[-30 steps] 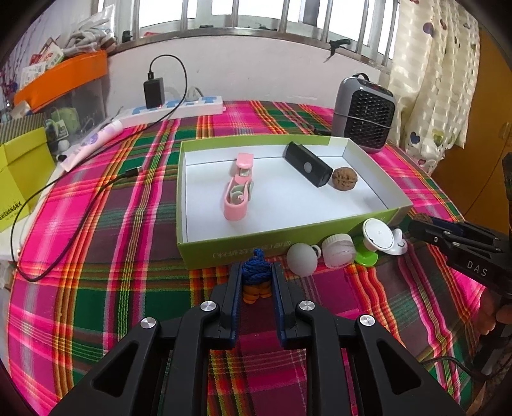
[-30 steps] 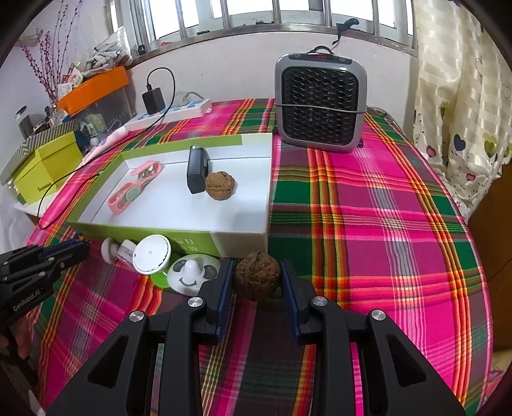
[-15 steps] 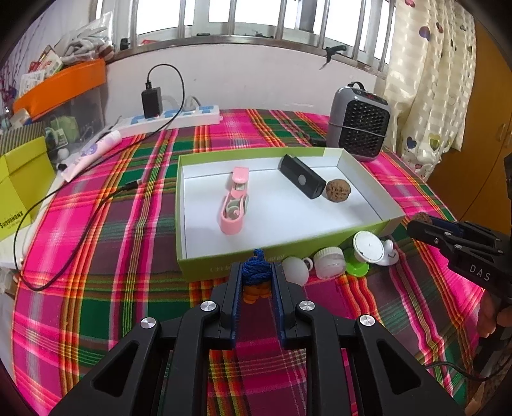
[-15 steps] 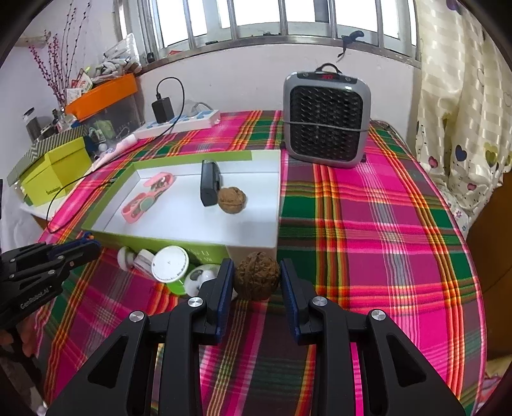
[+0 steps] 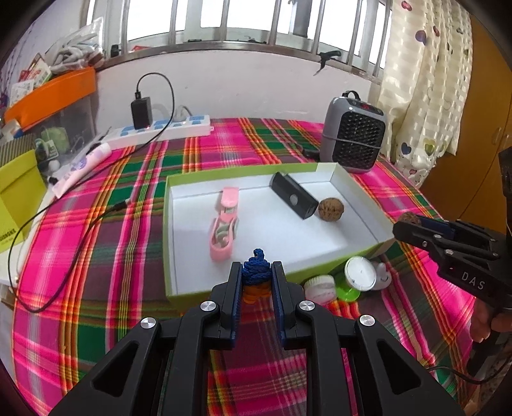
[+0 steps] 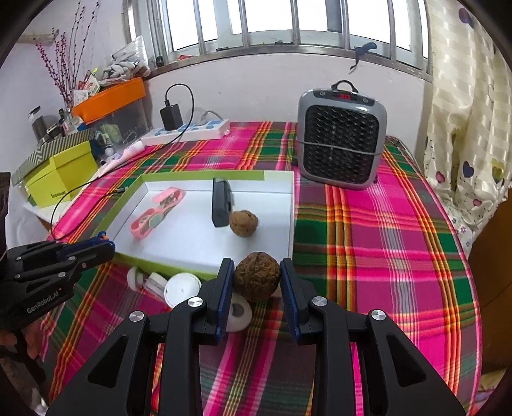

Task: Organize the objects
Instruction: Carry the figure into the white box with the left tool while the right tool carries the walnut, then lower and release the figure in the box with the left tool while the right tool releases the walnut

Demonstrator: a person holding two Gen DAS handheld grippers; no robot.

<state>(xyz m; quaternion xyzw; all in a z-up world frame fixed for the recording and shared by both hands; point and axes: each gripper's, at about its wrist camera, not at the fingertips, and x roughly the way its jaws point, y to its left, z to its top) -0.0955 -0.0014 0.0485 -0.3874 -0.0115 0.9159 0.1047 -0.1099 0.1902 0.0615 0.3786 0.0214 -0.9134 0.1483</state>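
Plaid tablecloth; walnut between right tongs (gripped)

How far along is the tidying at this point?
Partly done. Already in the green box: a pink clip, a black case and one walnut. In hand: the right claw grips a second walnut, and the left claw grips a blue-corded orange charm. Left on the cloth by the box: a white jar and a white lid.

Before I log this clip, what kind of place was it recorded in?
Likely a lived-in room at home, not a lab: a plaid tablecloth, a small heater by a barred window, and heart-print curtains.
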